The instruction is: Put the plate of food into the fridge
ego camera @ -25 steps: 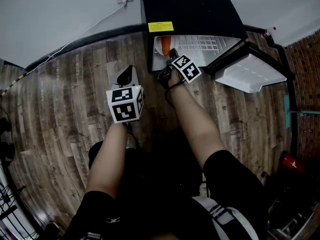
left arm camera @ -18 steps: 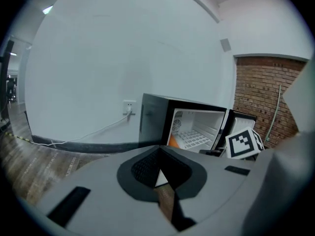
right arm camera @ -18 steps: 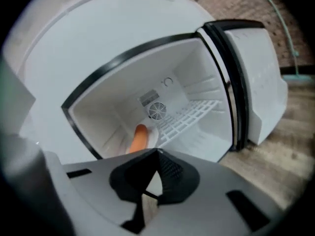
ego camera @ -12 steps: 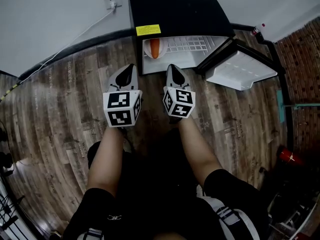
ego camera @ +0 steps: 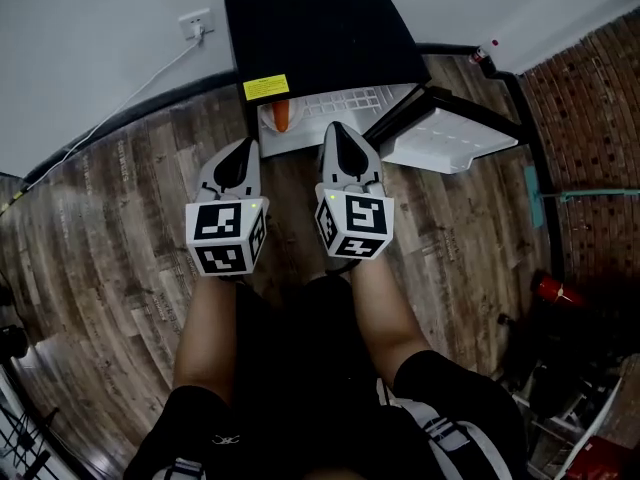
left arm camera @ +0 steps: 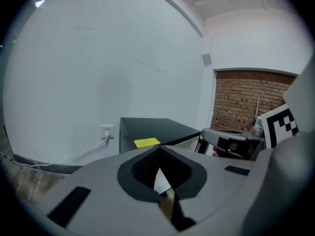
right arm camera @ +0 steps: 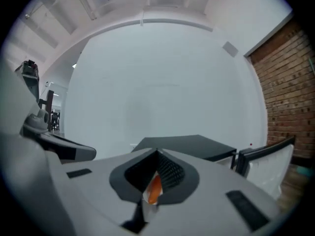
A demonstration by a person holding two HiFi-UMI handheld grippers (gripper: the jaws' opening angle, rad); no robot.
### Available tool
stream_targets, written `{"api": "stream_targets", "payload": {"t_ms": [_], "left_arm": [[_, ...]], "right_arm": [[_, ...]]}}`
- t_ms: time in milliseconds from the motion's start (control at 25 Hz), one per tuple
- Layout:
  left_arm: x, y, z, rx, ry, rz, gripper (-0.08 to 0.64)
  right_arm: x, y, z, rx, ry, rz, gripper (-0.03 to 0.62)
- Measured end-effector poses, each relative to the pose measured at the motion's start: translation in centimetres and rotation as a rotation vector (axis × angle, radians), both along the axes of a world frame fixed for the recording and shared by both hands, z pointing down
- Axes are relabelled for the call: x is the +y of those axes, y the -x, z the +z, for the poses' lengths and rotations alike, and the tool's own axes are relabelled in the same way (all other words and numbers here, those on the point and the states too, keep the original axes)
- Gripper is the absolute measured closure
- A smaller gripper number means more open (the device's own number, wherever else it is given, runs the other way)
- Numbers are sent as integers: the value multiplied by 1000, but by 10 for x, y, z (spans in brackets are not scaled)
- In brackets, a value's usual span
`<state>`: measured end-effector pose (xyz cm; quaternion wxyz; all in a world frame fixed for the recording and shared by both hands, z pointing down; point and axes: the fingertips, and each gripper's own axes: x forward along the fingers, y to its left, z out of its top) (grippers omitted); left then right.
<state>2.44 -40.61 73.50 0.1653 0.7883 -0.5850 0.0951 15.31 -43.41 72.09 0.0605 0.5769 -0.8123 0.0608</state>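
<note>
Both grippers have drawn back from the fridge (ego camera: 320, 28), where the right one was reaching inside a second ago. Our left gripper (ego camera: 246, 146), before the fridge, has its jaws together on nothing. The plate of food (ego camera: 274, 120) sits inside the fridge, at its left. Our right gripper (ego camera: 337, 130) is likewise closed and empty. The door (ego camera: 445, 140) hangs open at the fridge's right; we judge a hard shove could slam it and jolt the plate.

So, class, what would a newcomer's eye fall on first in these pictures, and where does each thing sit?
The black fridge stands against the white wall at the top of the head view, its door swung open to the right. Bright orange food lies inside it, at the left. Just in front, the left tool and right tool, both shut, point towards the fridge.
</note>
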Motion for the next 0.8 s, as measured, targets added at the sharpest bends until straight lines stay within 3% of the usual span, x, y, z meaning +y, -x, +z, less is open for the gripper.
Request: {"api": "stream_targets", "payload": {"t_ms": [160,320,560,800], "left_arm": [[4,-22,-91,36,24,47,565],[15,-42,-210,70,19,93,565],[40,-62,-377,59,2,109,565],[68,-82,-494,22,-77,111,565]], "right_arm": [[11,-5,-93,45,20,-4,580],[26,-14,-213,9,29,1,580],[57,-33,-385,-35,5,34,580],[91,-54,-501,-43,-53,48,580]]}}
